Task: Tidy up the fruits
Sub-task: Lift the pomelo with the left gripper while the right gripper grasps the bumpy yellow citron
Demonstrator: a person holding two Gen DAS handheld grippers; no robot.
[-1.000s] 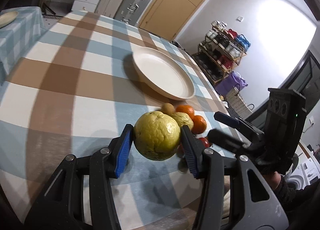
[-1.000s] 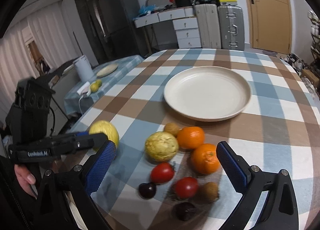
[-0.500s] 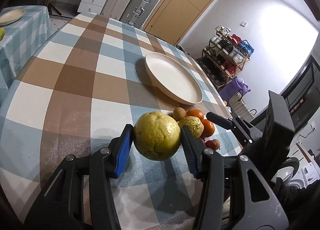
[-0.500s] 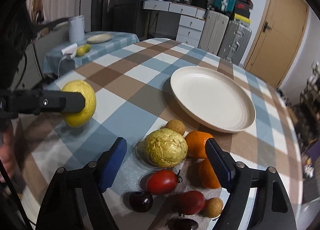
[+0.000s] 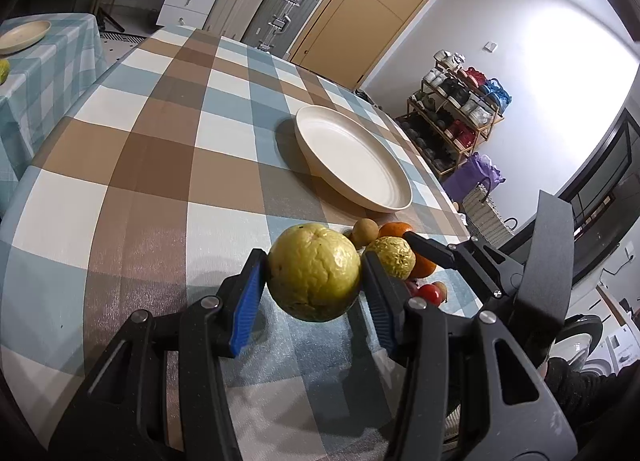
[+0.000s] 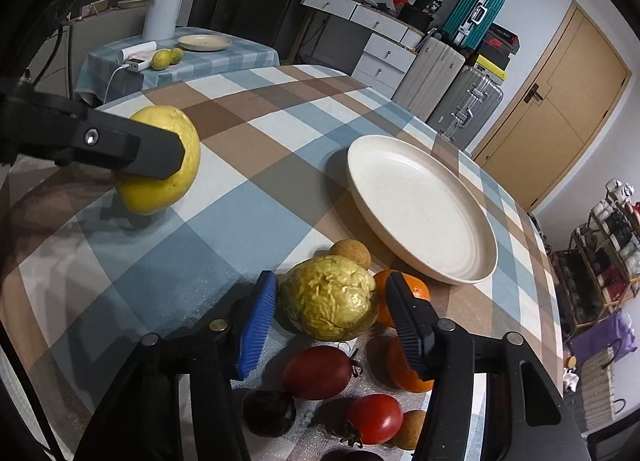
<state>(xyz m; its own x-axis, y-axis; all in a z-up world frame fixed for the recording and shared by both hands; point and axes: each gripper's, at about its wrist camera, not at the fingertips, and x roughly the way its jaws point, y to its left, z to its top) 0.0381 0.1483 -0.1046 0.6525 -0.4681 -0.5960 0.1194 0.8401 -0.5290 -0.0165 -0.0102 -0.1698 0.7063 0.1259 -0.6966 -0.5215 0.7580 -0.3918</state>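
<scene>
My left gripper (image 5: 314,275) is shut on a large yellow citrus fruit (image 5: 314,271) and holds it above the checked tablecloth; it also shows in the right wrist view (image 6: 160,161). My right gripper (image 6: 332,303) is open, its blue pads on either side of a wrinkled yellow fruit (image 6: 330,309) that rests on the table. Around it lie two oranges (image 6: 404,293), red tomatoes (image 6: 316,371), a dark plum (image 6: 268,413) and small brown fruits (image 6: 352,253). A cream plate (image 6: 420,209) stands empty beyond the pile, also in the left wrist view (image 5: 352,161).
The table edge curves close on the near side. A side table (image 6: 224,57) with a small plate, two yellow-green fruits and a white kettle stands at the far left. Suitcases, drawers and a door are behind.
My right gripper has moved down and forward over the pile and now brackets the wrinkled yellow fruit. My left gripper still holds the citrus, lifted and drawn back to the left.
</scene>
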